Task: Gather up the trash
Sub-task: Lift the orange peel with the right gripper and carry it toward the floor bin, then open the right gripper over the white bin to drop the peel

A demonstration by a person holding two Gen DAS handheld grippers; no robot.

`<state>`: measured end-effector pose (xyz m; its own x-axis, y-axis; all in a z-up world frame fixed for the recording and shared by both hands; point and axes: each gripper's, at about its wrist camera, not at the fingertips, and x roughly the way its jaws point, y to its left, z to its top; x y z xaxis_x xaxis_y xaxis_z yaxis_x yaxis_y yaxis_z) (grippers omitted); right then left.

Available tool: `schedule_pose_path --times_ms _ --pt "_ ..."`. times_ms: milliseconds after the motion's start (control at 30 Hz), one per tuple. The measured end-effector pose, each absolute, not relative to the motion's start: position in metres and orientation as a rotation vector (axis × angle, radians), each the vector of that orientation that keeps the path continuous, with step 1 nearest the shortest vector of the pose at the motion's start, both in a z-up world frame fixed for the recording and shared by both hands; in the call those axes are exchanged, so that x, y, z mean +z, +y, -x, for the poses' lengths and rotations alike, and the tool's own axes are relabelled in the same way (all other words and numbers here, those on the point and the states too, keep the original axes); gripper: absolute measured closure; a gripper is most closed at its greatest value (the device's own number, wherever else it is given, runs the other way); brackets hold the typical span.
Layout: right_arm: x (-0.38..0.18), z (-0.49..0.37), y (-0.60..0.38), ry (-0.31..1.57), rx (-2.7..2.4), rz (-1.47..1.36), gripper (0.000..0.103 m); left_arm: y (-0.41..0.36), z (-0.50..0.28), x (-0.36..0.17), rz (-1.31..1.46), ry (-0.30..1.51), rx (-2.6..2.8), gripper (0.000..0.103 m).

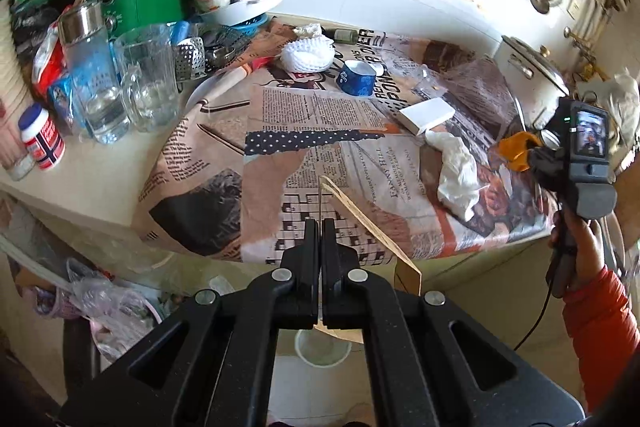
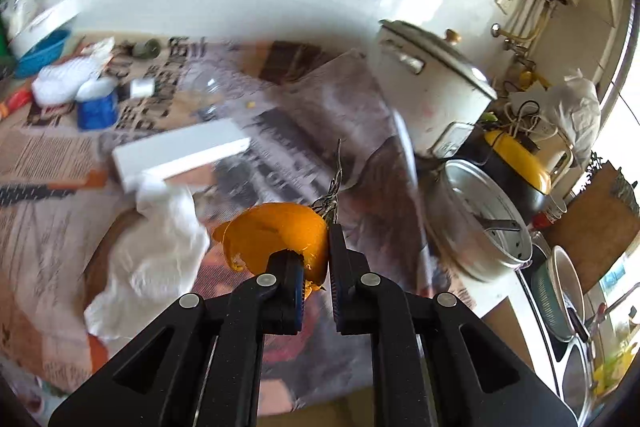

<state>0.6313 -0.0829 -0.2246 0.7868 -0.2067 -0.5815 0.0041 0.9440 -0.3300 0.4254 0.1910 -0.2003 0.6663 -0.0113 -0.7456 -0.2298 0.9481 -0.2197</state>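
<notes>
The left tool [image 1: 320,223] is pressed together on the thin rim of a brown paper bag [image 1: 372,223], whose mouth edge runs up past the tips while the rest hangs off the near edge of the bench [image 1: 104,187]. The bag is light and limp, so a pinch on one rim probably leaves the mouth sagging; a hold near a fold or corner would likely keep it open better. Below it, on the floor, stands a white cup [image 1: 323,349]. The right tool [image 2: 316,227] pinches a curl of orange peel [image 2: 276,235] above the right part of the bench, with a wisp of crinkled foil or stalk [image 2: 334,187] caught at the tips; which it is cannot be told. The peel looks light, springy and a little slick on its inner face, so the grip belongs on the thick curved wall, not the torn edge. Just left of it lies a crumpled tissue [image 2: 148,239], soft and weightless, best taken at a bunched ridge. Farther off sit a white box [image 2: 180,155], stiff and flat, a blue cup [image 2: 96,107] and a foam fruit net [image 1: 306,53], squashy and easy to hook.
</notes>
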Motion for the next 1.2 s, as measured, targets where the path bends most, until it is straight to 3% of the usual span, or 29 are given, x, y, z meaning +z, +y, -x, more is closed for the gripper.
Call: schedule_pose_path --times_ms 300,500,767,1200 --pt "-0.167 -0.583 -0.119 0.636 0.218 0.077 0.093 0.155 -0.429 -0.201 0.298 0.828 0.129 0.103" --pt "-0.182 -0.527 -0.112 0.725 0.415 0.016 0.093 0.134 -0.416 -0.225 0.291 0.864 0.084 0.103" --pt "-0.264 -0.479 -0.098 0.899 0.529 -0.045 0.093 0.119 -0.395 -0.313 0.297 0.996 0.043 0.103" --pt "-0.488 -0.460 -0.056 1.180 0.481 -0.052 0.093 0.129 -0.386 -0.535 0.332 1.211 0.073 0.103"
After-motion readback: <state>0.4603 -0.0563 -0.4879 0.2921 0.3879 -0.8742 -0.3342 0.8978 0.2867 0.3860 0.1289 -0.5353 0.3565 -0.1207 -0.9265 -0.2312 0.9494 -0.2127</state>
